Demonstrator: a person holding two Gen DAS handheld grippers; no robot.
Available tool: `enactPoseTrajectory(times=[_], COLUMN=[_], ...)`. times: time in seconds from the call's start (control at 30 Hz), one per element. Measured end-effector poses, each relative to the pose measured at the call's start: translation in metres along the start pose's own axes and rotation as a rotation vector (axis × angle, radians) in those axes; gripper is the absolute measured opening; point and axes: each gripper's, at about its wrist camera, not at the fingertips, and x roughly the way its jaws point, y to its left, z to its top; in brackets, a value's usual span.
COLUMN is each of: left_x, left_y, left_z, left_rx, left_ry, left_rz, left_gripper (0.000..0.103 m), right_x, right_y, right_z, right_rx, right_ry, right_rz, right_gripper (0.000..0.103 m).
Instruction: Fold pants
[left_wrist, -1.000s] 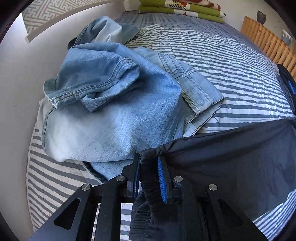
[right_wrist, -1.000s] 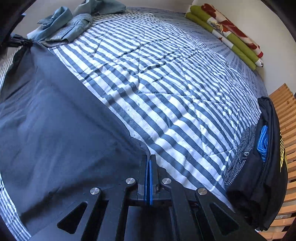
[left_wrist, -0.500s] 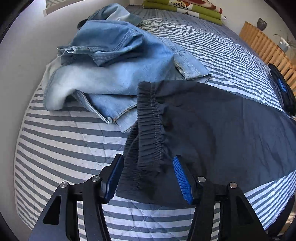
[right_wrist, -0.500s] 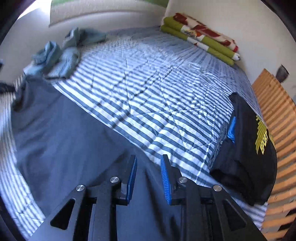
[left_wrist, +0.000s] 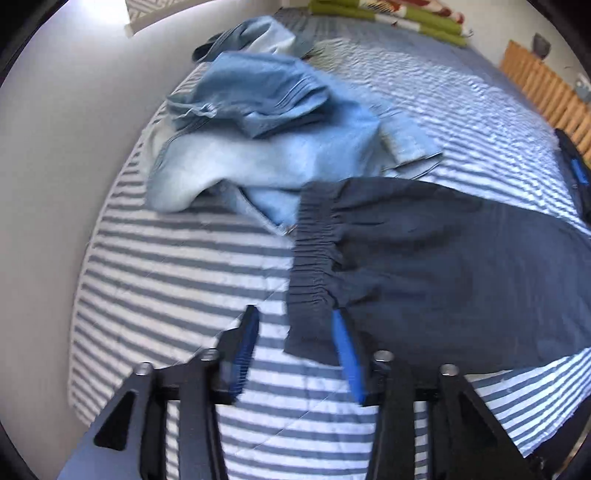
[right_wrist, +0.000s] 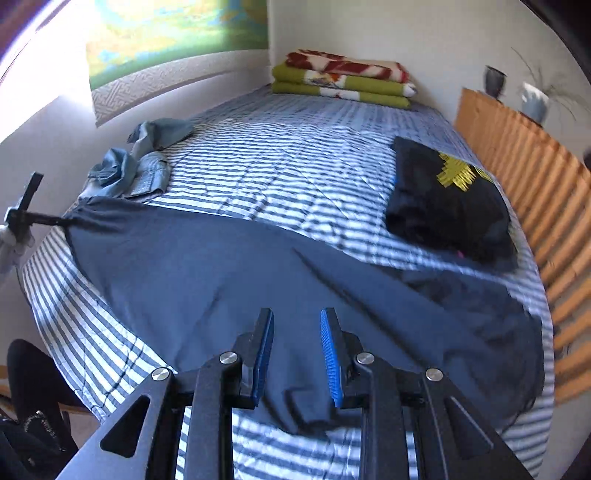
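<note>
The pants (left_wrist: 443, 266) lie flat across the striped bed (left_wrist: 177, 266), soft, light and limp; we'd take them by the elastic waistband (left_wrist: 314, 251) at 12 o'clock of our left tongs (left_wrist: 295, 332). Both left and right tongs (right_wrist: 297, 332) have just been opening and hold nothing. Jeans (left_wrist: 266, 147) lie at 11, blankets (right_wrist: 340, 81) by the far wall.
</note>
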Motion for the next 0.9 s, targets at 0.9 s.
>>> enactPoseTrajectory(times=[0.9], left_x=[-0.002], left_y=[-0.396], left_z=[-0.083], left_rx=[0.735], left_ry=[0.069], left_rz=[-0.329], left_gripper=[0.053], right_x=[0.045], right_y=[-0.193], right_z=[0.014], right_rx=[-0.238], right_ry=[0.177], right_rz=[-0.268], right_gripper=[0.028])
